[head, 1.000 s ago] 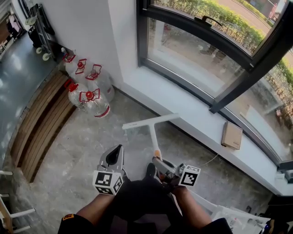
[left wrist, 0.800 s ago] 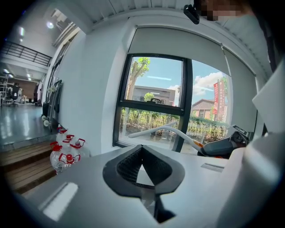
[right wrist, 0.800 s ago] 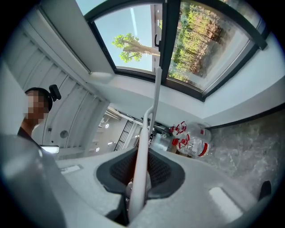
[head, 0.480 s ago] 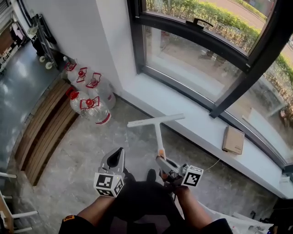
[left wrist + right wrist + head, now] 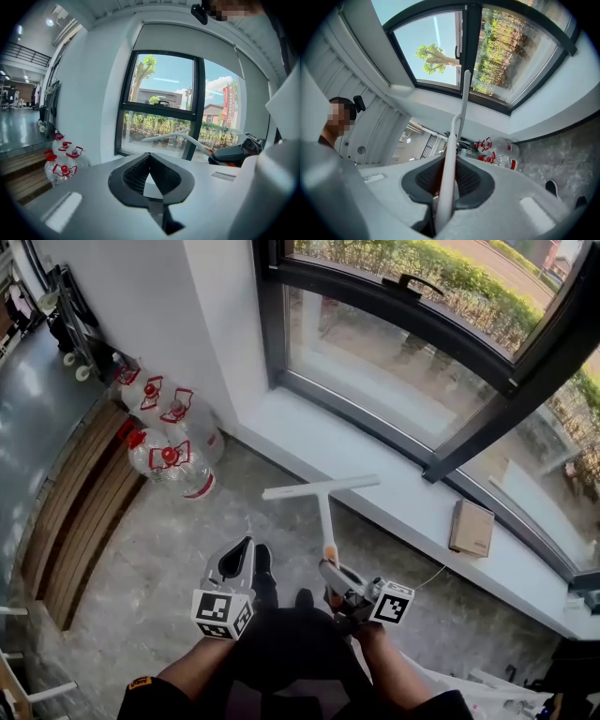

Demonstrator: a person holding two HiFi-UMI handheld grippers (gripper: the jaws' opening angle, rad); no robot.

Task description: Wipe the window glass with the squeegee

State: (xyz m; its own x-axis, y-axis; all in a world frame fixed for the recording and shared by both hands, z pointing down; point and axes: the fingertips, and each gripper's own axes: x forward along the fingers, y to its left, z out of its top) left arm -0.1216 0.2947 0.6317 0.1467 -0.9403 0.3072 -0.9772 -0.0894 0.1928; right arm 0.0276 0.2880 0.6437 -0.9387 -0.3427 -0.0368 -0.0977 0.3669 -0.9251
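The right gripper [image 5: 330,574] clamps the squeegee [image 5: 323,495] handle; the left gripper [image 5: 240,555] is closed, empty. I think the blade must meet the glass [image 5: 375,362] flat before pulling.

Bright daylight enters through the window [image 5: 375,381] at one o'clock, washing the sill [image 5: 309,442] pale. Both gripper views bow strongly, with black vignetted corners and a soft foreground.

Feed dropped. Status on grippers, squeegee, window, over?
Left gripper shut, empty. Right gripper shut on white T-shaped squeegee. Blade short of window glass, not touching. Small brown box on sill, off to the side.
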